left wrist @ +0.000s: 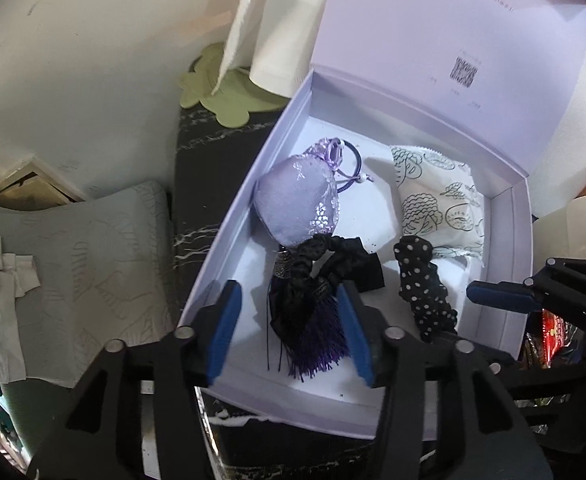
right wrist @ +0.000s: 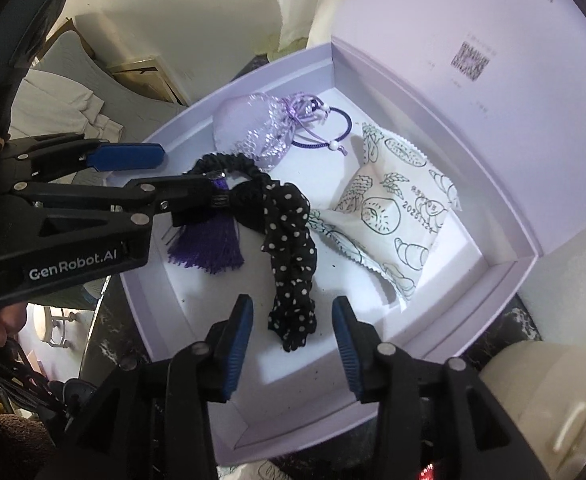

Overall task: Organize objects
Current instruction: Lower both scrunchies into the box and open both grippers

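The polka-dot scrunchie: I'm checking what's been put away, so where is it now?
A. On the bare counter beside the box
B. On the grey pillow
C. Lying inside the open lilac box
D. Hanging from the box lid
C: the polka-dot scrunchie lies on the floor of the open lilac box, between the snack packet and the purple tassel.

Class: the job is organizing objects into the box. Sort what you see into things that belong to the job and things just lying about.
Belonging to the job:
lavender box
sachet pouch
polka-dot scrunchie
black scrunchie
purple tassel
hair tie
printed packets

Lying about:
paper towel roll
green mat
grey pillow
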Demonstrator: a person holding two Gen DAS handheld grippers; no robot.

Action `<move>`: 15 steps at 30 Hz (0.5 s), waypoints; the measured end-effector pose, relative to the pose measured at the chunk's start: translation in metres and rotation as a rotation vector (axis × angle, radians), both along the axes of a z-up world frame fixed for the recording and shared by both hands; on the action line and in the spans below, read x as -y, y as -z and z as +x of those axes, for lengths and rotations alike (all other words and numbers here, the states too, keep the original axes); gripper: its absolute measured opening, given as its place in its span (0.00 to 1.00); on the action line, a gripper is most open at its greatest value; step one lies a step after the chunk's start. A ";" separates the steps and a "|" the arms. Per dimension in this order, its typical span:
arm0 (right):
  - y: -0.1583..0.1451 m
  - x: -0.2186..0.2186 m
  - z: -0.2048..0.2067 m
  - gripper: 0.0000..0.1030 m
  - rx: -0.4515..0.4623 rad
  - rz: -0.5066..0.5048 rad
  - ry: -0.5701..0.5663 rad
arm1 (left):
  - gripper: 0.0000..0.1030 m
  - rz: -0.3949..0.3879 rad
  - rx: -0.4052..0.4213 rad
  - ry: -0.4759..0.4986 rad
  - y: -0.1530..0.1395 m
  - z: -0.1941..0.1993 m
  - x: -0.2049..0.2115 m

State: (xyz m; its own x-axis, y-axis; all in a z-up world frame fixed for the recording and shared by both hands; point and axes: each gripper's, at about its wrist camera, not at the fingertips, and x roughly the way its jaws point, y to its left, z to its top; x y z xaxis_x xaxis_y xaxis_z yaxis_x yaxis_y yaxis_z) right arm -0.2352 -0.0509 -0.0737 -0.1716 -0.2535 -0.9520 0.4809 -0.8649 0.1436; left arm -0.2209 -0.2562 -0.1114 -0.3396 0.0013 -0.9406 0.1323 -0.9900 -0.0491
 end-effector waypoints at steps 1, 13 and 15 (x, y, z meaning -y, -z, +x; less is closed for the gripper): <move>-0.003 0.000 0.001 0.40 -0.005 -0.001 0.000 | 0.49 -0.004 -0.009 -0.002 -0.004 0.004 0.000; -0.057 -0.017 0.034 0.40 -0.084 -0.025 0.012 | 0.50 -0.011 -0.073 -0.028 -0.061 0.030 -0.009; -0.065 -0.018 0.037 0.40 -0.099 -0.028 0.021 | 0.50 -0.014 -0.085 -0.030 -0.069 0.035 -0.010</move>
State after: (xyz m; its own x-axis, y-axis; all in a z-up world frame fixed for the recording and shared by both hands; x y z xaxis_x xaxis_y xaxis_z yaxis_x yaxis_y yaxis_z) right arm -0.1978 -0.0328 -0.0087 -0.2703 -0.2754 -0.9226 0.4761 -0.8711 0.1205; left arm -0.1858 -0.2460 -0.0420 -0.4179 -0.0233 -0.9082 0.1578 -0.9863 -0.0473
